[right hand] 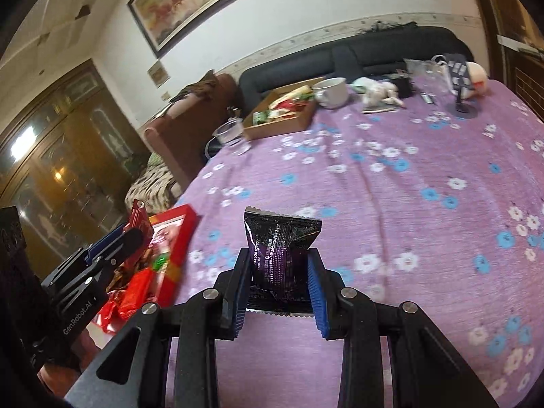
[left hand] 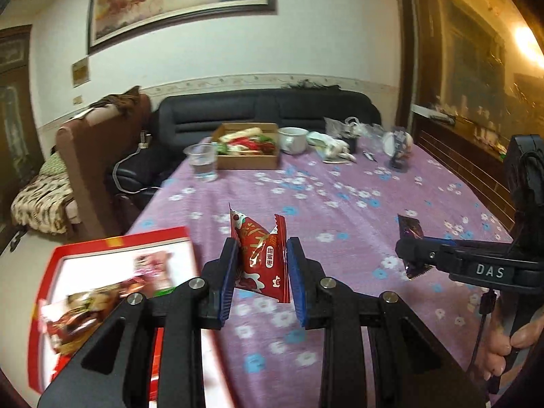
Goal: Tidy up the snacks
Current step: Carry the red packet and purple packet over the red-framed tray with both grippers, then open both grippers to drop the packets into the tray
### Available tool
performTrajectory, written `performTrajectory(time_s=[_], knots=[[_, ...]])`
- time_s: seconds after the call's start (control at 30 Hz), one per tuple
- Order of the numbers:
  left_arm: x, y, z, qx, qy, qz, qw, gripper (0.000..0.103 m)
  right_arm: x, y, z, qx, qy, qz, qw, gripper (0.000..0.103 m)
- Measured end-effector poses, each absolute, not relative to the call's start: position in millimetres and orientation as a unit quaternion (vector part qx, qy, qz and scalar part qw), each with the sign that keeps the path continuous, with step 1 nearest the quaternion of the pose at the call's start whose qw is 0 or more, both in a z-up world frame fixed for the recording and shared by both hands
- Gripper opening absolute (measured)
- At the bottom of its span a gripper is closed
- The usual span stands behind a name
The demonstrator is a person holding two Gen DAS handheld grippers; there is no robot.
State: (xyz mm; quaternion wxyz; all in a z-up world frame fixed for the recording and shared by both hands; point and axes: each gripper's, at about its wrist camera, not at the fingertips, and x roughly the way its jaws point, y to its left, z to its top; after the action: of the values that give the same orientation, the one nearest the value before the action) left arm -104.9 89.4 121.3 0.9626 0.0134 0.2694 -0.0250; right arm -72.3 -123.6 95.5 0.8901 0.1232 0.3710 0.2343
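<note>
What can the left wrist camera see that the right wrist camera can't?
Only the left wrist view shows the red packet's printed front, clamped in the left gripper, and a person's hand holding the right tool.

Only the right wrist view shows the dark purple packet's whole face, clamped in the right gripper, and a wooden cabinet.

Both show the red box, cardboard tray, white mug, plastic cup and purple flowered cloth.

The middle of the bench (right hand: 391,204) is bare cloth, so a hand can pass there freely. At the near left edge lies a red box (right hand: 176,238) of snacks. Along the far edge stand a plastic cup (left hand: 203,161), a brown tray (left hand: 248,159), a white mug (left hand: 292,139) and a small stand (right hand: 462,105).
</note>
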Motion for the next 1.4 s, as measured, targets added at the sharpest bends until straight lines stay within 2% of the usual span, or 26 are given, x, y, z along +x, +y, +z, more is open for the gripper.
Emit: performTrajectory(time_s=[0.77,1.23,1.4], knots=[[-116.5,208.5,85.0,-0.018,0.284,0.124,0.951,0.027,-89.4,67.8,93.0,0.04,0.387,0.369,0.844,0.034],[-107.5,229.6,70.2,-0.018,0.302,0.147,0.942,0.027,-77.3,107.7,69.6,0.025,0.411,0.384,0.827,0.035],[-106.7,230.7,68.0,-0.012,0.305,0.16,0.939,0.031,-77.4,112.2,66.4,0.02,0.411,0.385,0.826,0.036]])
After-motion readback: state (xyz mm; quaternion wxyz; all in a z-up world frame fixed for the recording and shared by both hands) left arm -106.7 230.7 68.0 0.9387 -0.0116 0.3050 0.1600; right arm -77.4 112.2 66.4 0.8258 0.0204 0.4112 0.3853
